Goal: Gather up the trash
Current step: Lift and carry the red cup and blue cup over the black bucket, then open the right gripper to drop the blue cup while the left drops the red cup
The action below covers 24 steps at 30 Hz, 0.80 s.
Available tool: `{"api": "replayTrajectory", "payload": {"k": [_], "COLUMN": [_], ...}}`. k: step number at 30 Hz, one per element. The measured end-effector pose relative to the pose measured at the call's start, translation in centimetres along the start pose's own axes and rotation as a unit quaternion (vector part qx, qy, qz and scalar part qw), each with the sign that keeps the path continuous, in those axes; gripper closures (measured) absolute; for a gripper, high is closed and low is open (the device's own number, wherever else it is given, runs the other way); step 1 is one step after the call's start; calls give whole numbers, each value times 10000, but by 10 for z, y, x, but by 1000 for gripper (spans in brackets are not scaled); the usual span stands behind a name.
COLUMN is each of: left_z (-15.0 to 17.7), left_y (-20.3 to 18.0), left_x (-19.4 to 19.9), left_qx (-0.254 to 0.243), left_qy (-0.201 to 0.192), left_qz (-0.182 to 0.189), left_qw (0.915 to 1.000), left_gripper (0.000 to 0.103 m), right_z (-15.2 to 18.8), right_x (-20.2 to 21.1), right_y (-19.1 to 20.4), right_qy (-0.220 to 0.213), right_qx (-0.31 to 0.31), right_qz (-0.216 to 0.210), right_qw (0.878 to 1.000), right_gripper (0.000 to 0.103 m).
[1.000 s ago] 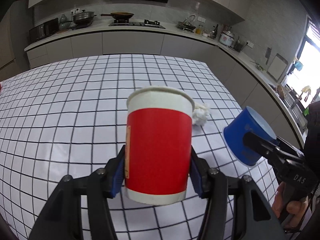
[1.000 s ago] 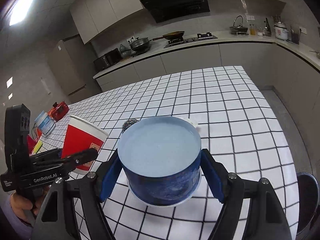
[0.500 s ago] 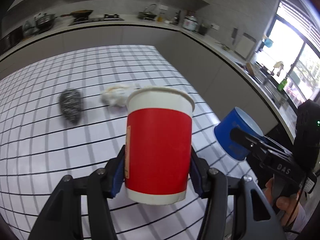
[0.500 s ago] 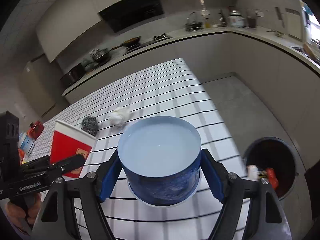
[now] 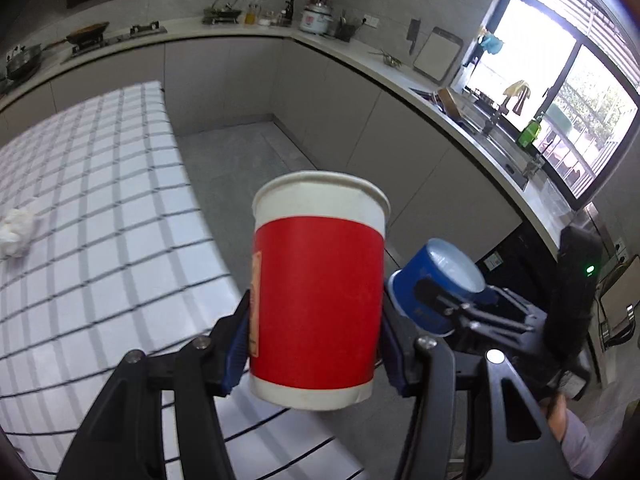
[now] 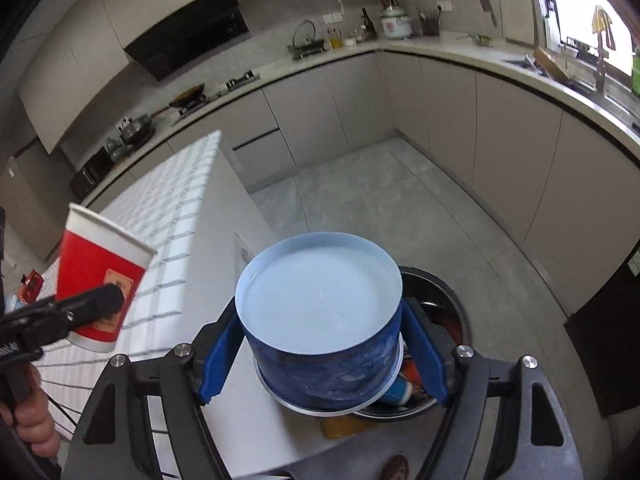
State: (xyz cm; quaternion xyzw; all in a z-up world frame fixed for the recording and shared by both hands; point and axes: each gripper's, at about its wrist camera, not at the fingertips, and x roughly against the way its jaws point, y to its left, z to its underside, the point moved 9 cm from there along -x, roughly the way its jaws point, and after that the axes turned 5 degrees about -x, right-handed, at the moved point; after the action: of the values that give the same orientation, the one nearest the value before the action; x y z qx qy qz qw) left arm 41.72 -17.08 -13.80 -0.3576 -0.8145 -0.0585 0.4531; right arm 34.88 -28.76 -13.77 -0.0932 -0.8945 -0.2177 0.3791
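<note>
My left gripper (image 5: 316, 320) is shut on a red paper cup (image 5: 318, 292) with a white rim, held upright over the table's right edge; the cup also shows in the right wrist view (image 6: 96, 280). My right gripper (image 6: 322, 344) is shut on a blue paper bowl (image 6: 324, 332) turned bottom-up, held in the air above a round black trash bin (image 6: 444, 300) on the floor; most of the bin is hidden behind the bowl. The blue bowl also shows in the left wrist view (image 5: 436, 280), to the right of the red cup.
A crumpled white tissue (image 5: 16, 226) lies on the white checked table (image 5: 100, 200) at far left. Grey floor (image 6: 380, 208) lies between the table and an L-shaped kitchen counter (image 6: 500, 60). A small red object (image 6: 32, 284) sits far left on the table.
Both grippers swung right, off the table toward the floor. The trash bin went from the right side to right under the blue bowl. The steel scrubber left view.
</note>
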Motion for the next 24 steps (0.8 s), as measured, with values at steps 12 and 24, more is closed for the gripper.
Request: {"api": "replayTrajectory", "payload": {"k": [12,24], "left_z": [12,10], "left_y": [-42,-47], "left_x": [-119,-147], "left_qx": [349,451], "left_qy": [1014,1368], "left_qz": [-531,-969], "left_qw": [9928,9848], "left_gripper": [42,26], "right_z": [19,36], "right_x": [-80,-105], "right_y": [-97,-116], "right_qy": [980,1269], "right_qx": [68,72], "right_qz": [-30,-30], "right_qw": [9952,9919], "right_gripper": [24,23]}}
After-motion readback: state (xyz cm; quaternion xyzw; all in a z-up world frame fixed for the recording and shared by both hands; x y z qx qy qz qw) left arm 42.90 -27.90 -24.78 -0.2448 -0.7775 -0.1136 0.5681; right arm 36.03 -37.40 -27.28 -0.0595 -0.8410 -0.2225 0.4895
